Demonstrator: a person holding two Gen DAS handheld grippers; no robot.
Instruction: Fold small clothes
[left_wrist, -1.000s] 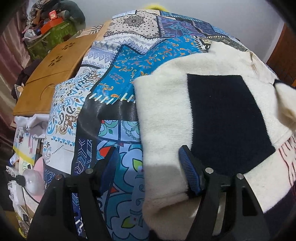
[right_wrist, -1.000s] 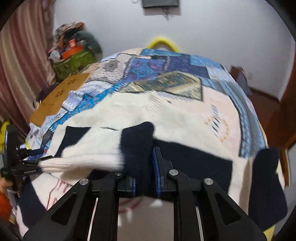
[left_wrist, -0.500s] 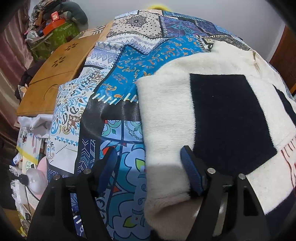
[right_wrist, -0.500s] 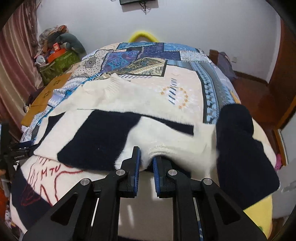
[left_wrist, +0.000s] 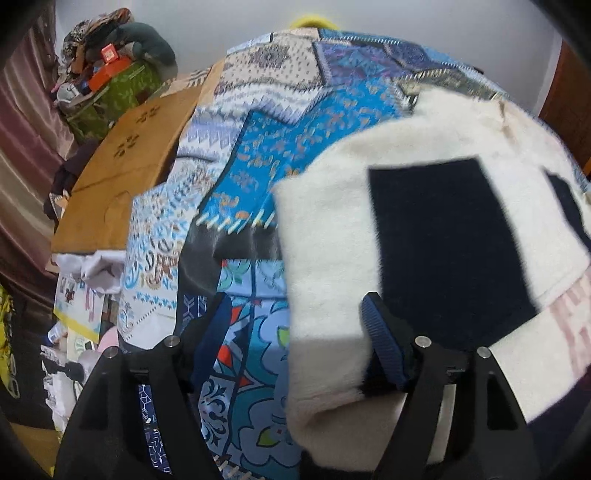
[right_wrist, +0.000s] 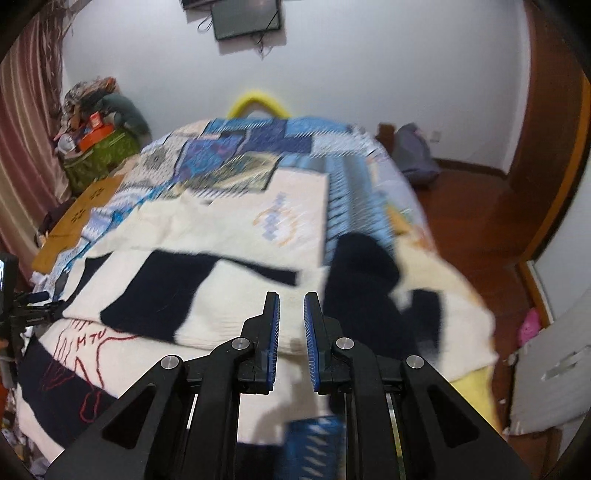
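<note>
At the far left of the left wrist view, a brown board (left_wrist: 122, 177) lies along the edge of the bed, whose patchwork bedspread (left_wrist: 255, 173) fills the middle. On it, toward the right, lies the task's garment, a cream and navy sweater (left_wrist: 325, 236), spread flat with one cream edge folded over on the left. The left hand-held gripper (left_wrist: 295, 325) stands spread wide astride that folded edge: the right pad rests on the fleece while the left one hangs over bare bedspread, so nothing is pinched. From the right wrist view the same sweater (right_wrist: 236, 236) covers the near half of the bed, and a navy sleeve (right_wrist: 364, 266) lies bunched up on its right side. The right hand-held gripper (right_wrist: 291, 314) hovers over the cream fabric with its blue pads nearly pressed together and only a slim gap showing, nothing visible between them. The likely trouble lies with that sleeve: lying crumpled as it does, it would make any further fold lumpy and crooked. The left jaws, closing where they stand, could also catch the bedspread along with the fleece and drag both. The thick pile may spring the folded edge open once it is unweighted.
</note>
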